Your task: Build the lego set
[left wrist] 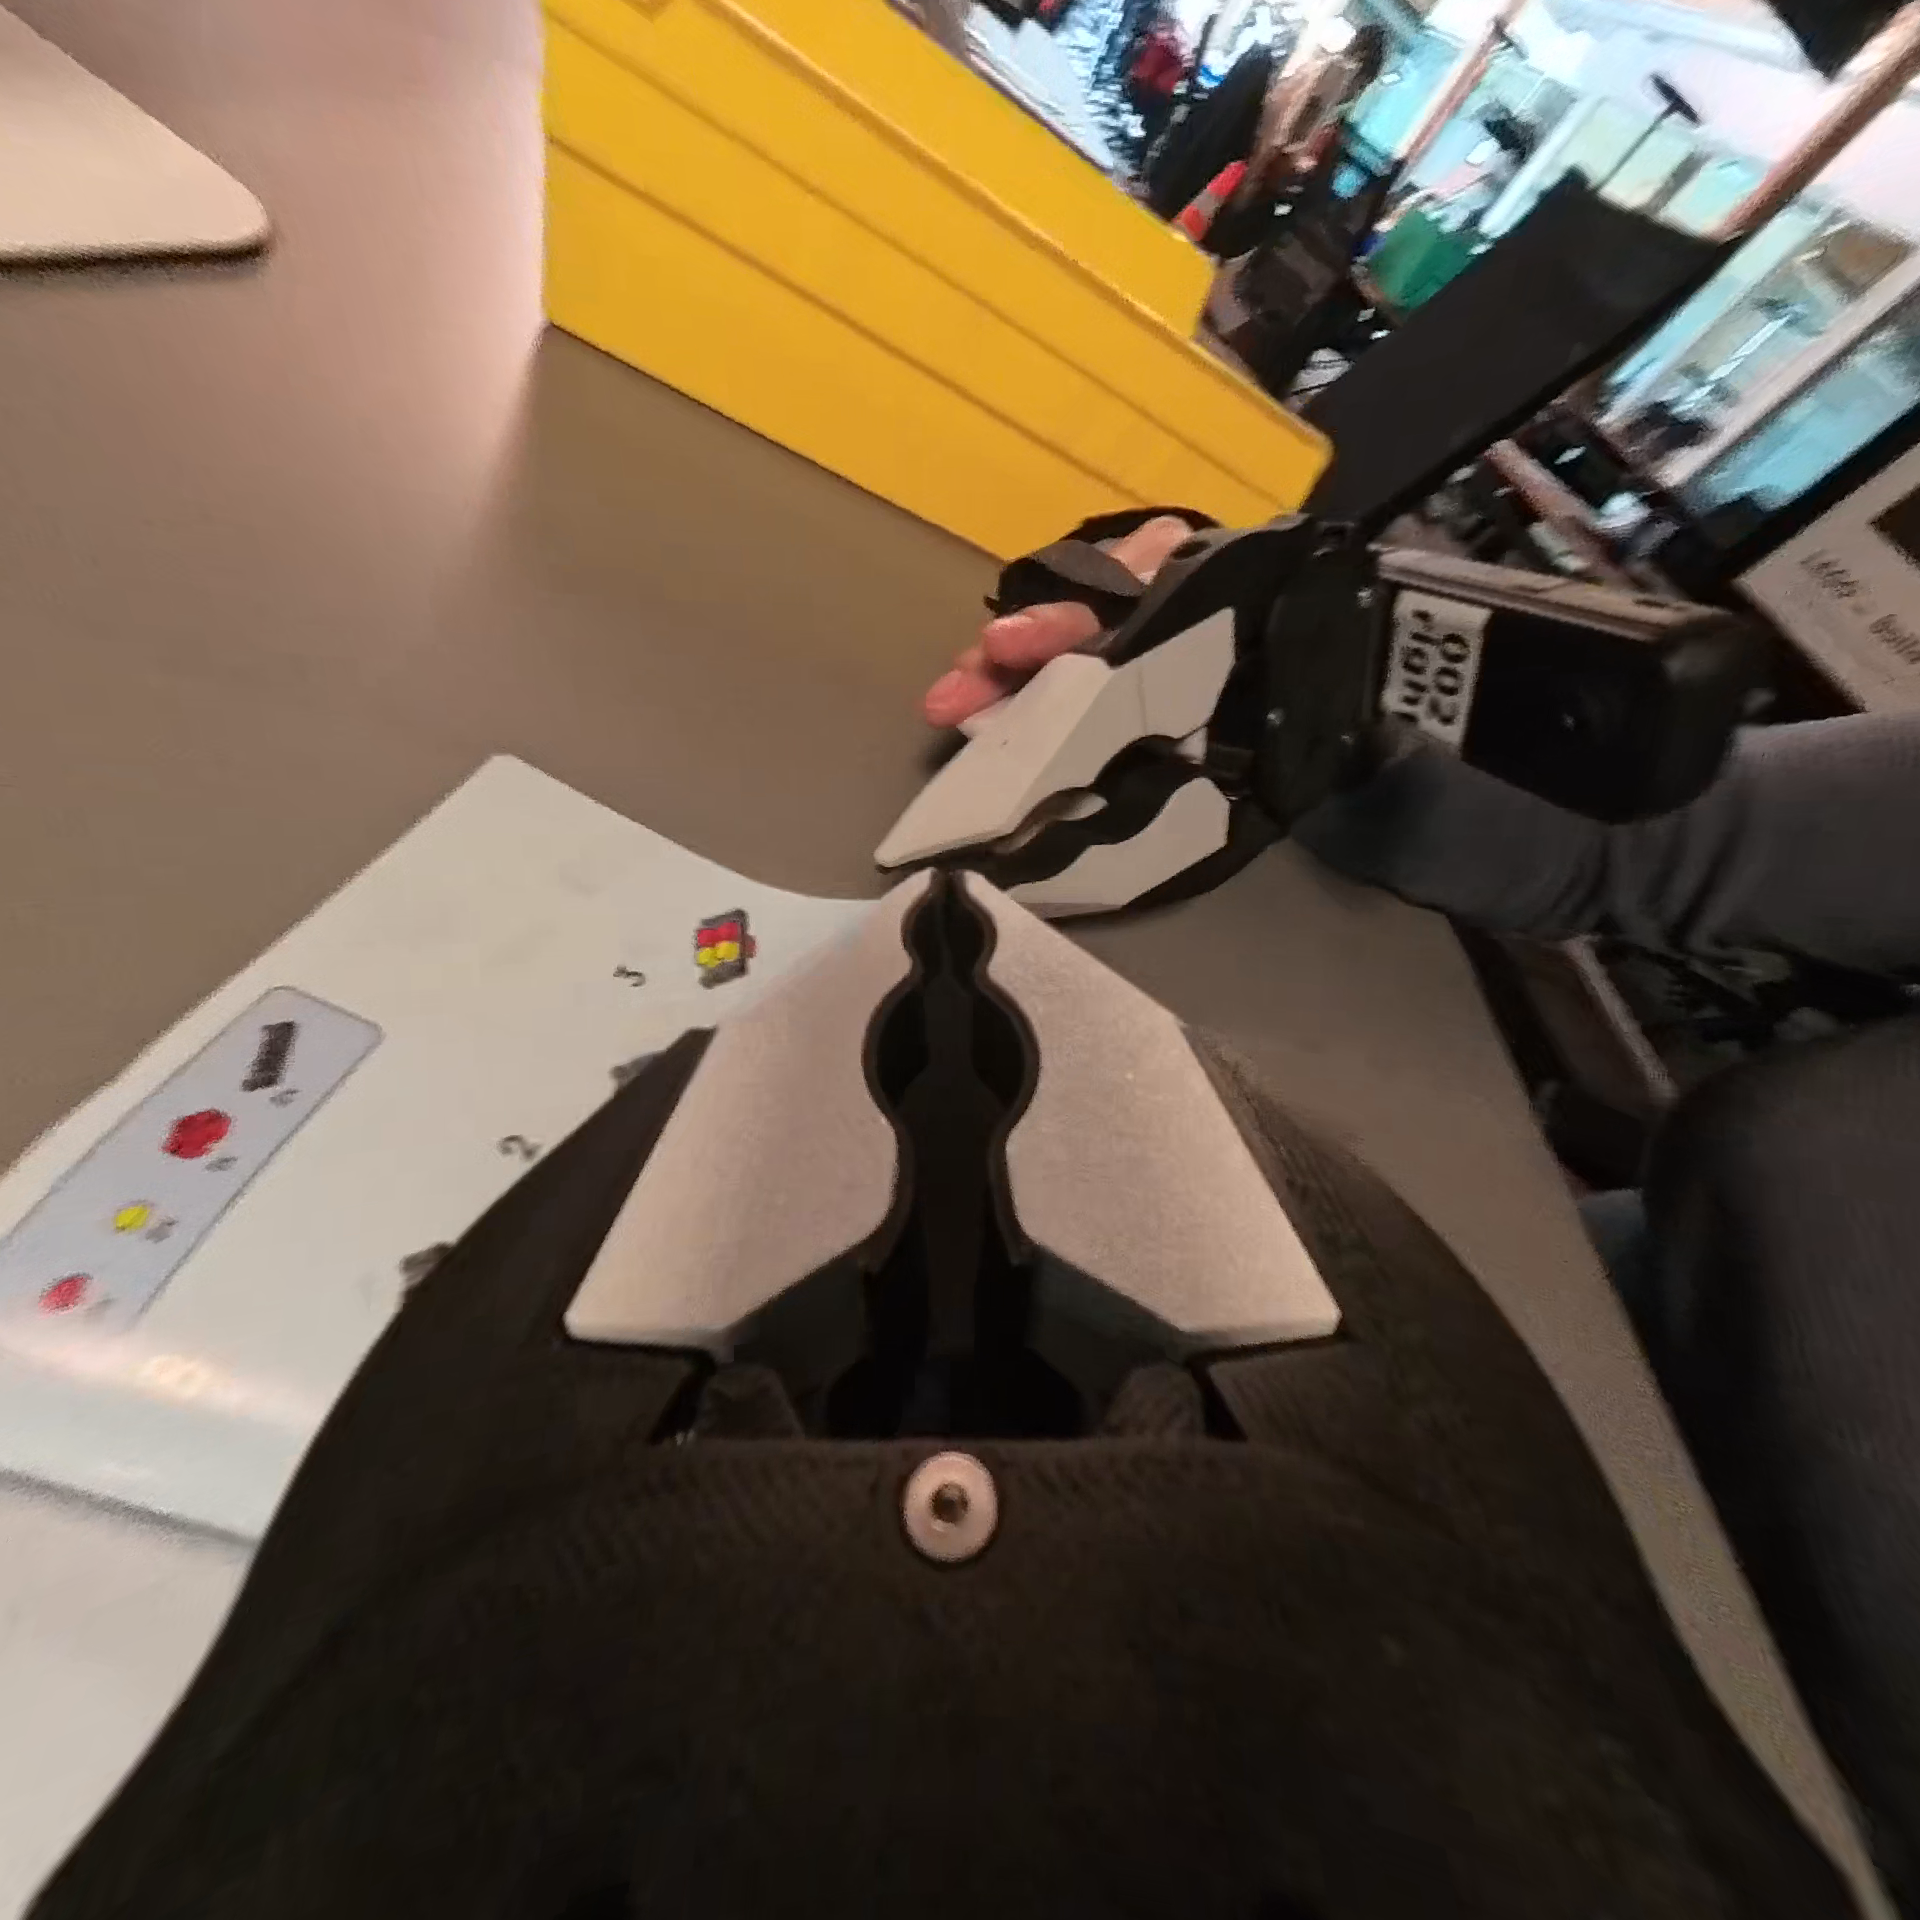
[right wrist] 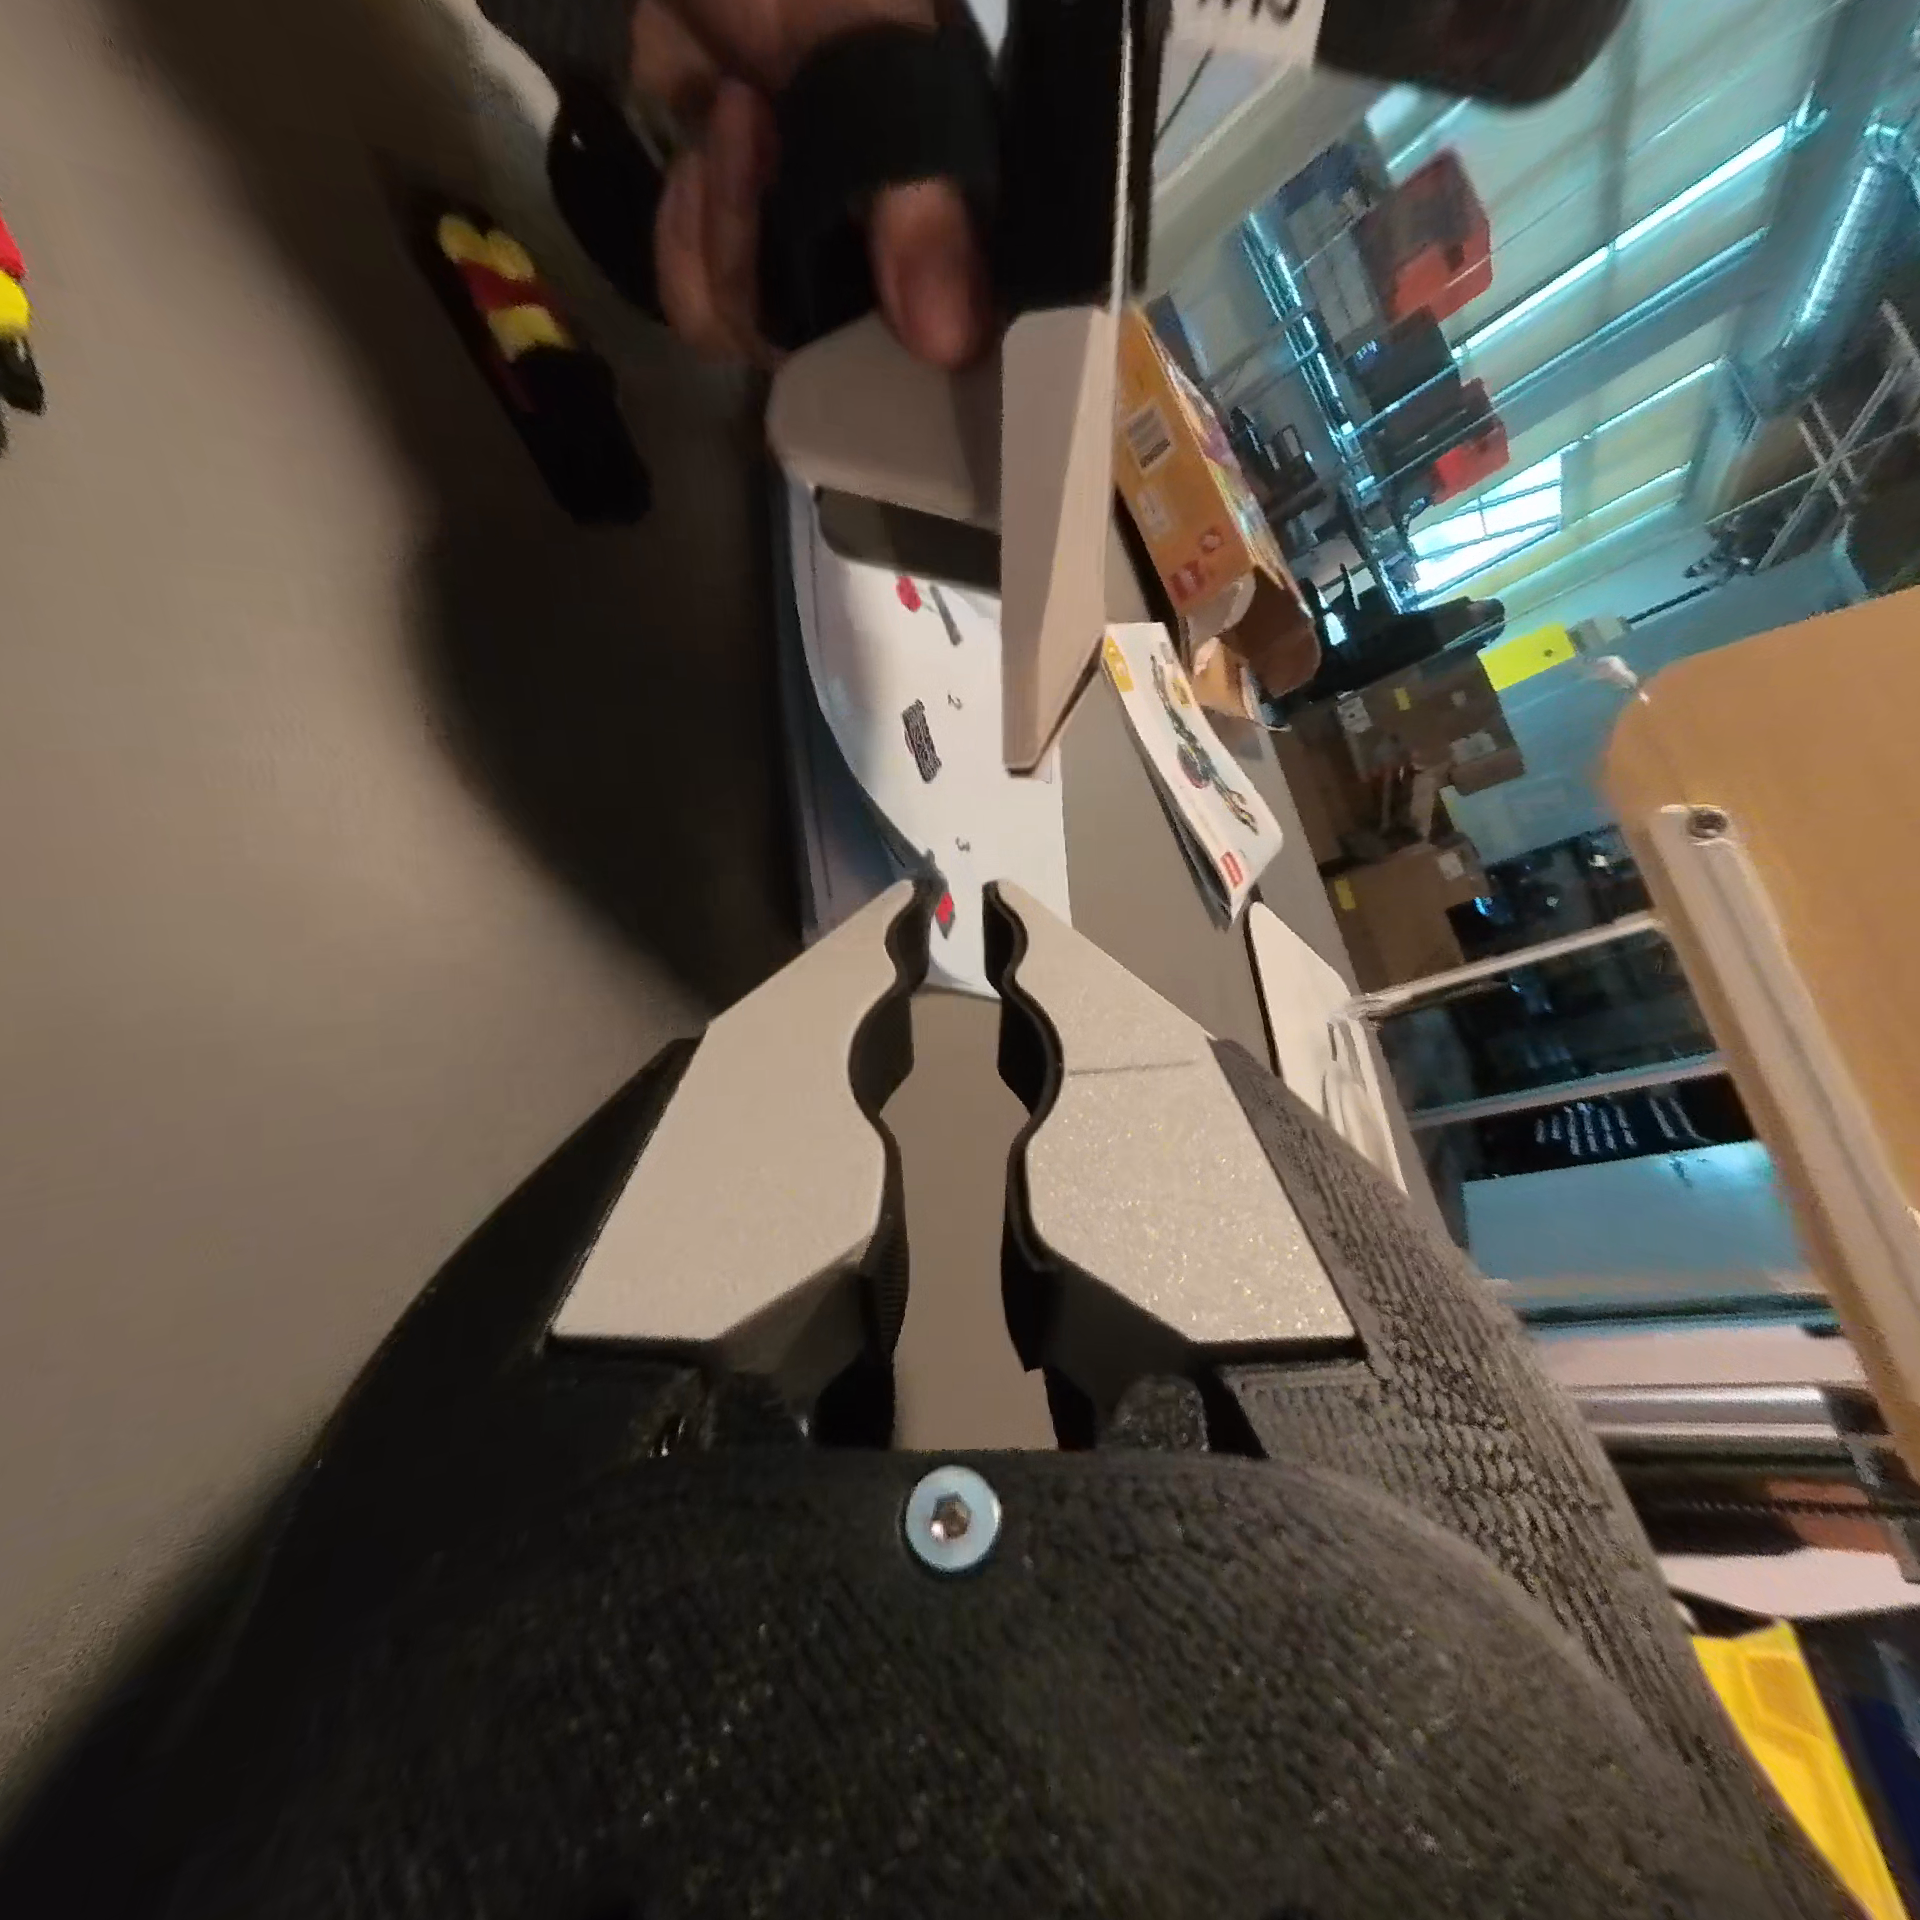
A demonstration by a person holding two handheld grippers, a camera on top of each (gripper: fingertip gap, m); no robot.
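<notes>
With our left gripper (left wrist: 943, 883) pressed together empty and the right gripper (right wrist: 954, 902) slightly apart, the small lego assembly (right wrist: 530, 343) up-left of it looks light, rigid, best pinched across its long sides.

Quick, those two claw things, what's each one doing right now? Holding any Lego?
Left gripper: shut, tips together, nothing visible between them.
Right gripper: slightly open, a small gap between the tips, holding nothing.

A stack of yellow trays (left wrist: 862, 270) rests on the grey desk (left wrist: 343, 499). A pale rounded board (left wrist: 114, 177) lies on the desk's far left. Beyond the desk, shelving holds red boxes (right wrist: 1439, 239) and stacked cardboard cartons (right wrist: 1423, 727).
</notes>
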